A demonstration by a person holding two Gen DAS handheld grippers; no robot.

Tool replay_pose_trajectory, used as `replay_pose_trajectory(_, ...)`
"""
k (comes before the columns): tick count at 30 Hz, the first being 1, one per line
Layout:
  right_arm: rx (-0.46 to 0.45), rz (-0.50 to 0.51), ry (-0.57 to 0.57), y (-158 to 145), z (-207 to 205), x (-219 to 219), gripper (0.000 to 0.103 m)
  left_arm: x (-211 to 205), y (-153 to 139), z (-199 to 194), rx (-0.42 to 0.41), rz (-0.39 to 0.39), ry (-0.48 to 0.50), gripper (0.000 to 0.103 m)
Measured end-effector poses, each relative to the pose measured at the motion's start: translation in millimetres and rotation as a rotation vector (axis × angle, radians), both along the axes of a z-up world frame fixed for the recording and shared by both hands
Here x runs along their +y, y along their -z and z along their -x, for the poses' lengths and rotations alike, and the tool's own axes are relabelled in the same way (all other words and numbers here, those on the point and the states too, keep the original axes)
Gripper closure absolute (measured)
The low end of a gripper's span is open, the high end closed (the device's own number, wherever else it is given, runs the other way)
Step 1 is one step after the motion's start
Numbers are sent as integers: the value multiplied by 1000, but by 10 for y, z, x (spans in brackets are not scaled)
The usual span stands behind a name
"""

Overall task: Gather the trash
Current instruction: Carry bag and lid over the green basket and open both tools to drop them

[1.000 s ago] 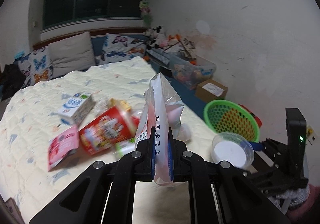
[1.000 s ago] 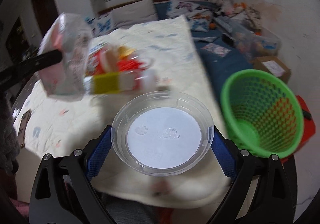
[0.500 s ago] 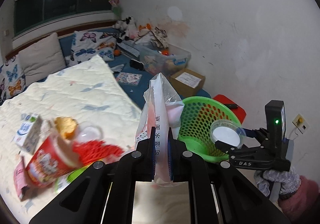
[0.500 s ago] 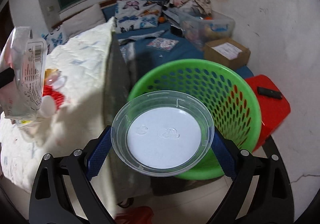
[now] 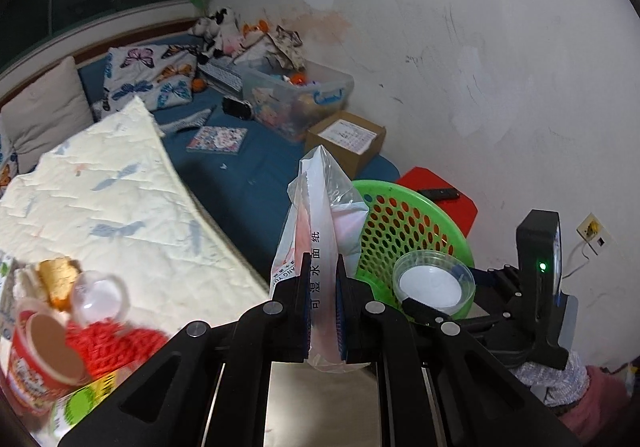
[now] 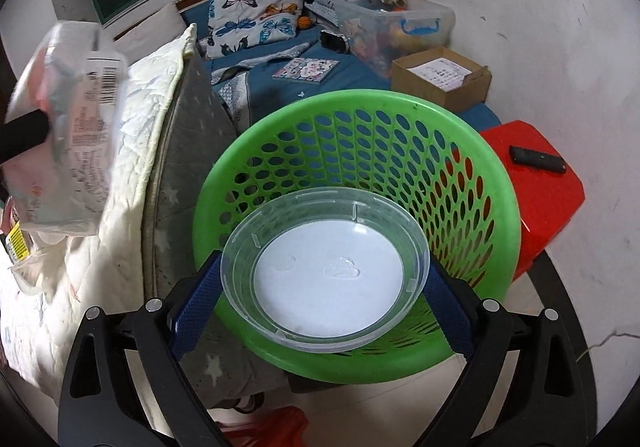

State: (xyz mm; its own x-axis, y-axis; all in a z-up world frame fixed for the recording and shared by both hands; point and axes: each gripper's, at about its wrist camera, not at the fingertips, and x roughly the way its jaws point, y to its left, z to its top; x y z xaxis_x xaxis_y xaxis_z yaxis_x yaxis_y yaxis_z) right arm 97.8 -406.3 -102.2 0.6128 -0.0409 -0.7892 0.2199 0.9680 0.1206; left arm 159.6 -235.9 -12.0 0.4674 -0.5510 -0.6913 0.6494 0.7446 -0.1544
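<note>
A clear lid (image 6: 326,275) is pinched between the right gripper (image 6: 325,289) jaws, held over the green basket (image 6: 496,183) at frame centre. A plastic wrapper (image 5: 320,239) is pinched in the left gripper (image 5: 323,287) jaws, left of the basket.

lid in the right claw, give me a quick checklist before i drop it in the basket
1. Right claw grips the clear lid on both sides: ok.
2. Lid sits over the green basket opening: ok in the right wrist view, though it is near the close rim.
3. Basket has room inside: ok, no trash visible in it.
4. Left claw holds the tissue pack firmly: ok.
5. Tissue pack clear of the lid's drop path: ok, it is off to the left over the bed.
6. Basket stands steady on the floor: cannot tell, its base is hidden.
</note>
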Motion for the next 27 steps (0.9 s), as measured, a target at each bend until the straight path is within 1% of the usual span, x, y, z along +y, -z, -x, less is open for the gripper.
replay_pose_trajectory(5, 3, -13, 11, 10, 32, -58, 9, -270, 114, -77, 23, -21, 39, 93)
replay_pose_trajectory(8, -2, -16, 19, 15, 64, -100, 7, -388, 182, -126, 44, -26, 53, 93)
replay_pose_trajectory(17, -17, -31, 33, -10, 176, -167, 6, -618, 316, -262, 77, -38, 75, 93)
replay_pose_trajectory(23, -37, -38, 51, -53, 277, -209, 6, -726, 441, -299, 116, -52, 85, 93)
replay_pose_trajectory(24, -40, -37, 53, -62, 294, -212, 6, -737, 463, -304, 125, -55, 83, 93)
replay_pose_trajectory(27, -51, -40, 63, -100, 352, -230, 6, -755, 493, -310, 128, -56, 82, 80)
